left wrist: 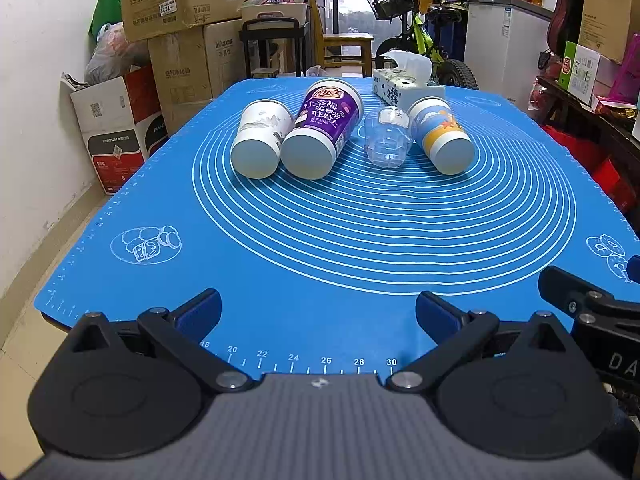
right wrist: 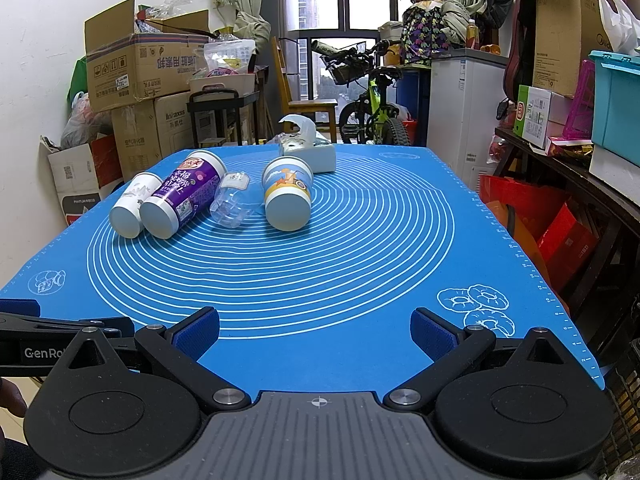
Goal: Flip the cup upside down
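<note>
**Four cups on their sides, bases toward me, both claws wide and empty**

Going left to right across the blue mat (left wrist: 320,272): the white cup (left wrist: 262,136) and the purple cup (left wrist: 322,130) lie touching, then the clear plastic cup (left wrist: 388,138), then the blue-and-yellow cup (left wrist: 442,136), with a tissue box (left wrist: 404,84) behind. All four lie tipped over, long axes running away from me, closed bases facing the cameras and rims pointing to the far edge.

My left gripper (left wrist: 318,312) is spread, holding nothing; so is my right gripper (right wrist: 315,330). Both hang at the near edge, well apart from the cups.

In the right wrist view the blue-and-yellow cup sits almost dead ahead, so I judge the right gripper better placed for it. The white-and-purple pair lies ahead-left of my left gripper.
</note>
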Available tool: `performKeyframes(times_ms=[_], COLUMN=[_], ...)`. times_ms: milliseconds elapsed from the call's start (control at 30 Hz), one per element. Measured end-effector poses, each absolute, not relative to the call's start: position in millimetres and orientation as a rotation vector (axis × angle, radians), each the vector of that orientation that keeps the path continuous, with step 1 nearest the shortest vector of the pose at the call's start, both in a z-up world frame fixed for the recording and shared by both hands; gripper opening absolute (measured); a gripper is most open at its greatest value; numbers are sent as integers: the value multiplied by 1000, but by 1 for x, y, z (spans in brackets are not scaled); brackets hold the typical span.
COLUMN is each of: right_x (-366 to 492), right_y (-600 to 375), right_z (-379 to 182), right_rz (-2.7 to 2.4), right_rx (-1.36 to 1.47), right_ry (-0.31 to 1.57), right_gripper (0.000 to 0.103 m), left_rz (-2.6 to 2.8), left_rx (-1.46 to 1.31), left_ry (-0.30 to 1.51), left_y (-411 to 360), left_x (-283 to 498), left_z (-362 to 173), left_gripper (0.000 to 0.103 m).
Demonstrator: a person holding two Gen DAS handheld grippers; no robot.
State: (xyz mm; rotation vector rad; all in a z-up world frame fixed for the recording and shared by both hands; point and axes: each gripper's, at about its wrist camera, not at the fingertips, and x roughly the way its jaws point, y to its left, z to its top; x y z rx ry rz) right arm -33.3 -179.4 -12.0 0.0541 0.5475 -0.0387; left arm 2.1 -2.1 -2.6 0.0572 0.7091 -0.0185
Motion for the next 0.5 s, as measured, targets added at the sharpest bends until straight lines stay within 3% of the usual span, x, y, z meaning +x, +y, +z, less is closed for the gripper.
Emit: performKeyframes(times_ms=[500], right_x=[-33], right_y=[-180], right_z=[-12], right_rz=[-39], right_rx=[54], right_ry=[547], right_gripper=[101], left_rz=[-18], left_rx=[54], left_ry=[713], left_y=[-2], left_x=[3], left_z=[-4], left_gripper=[102])
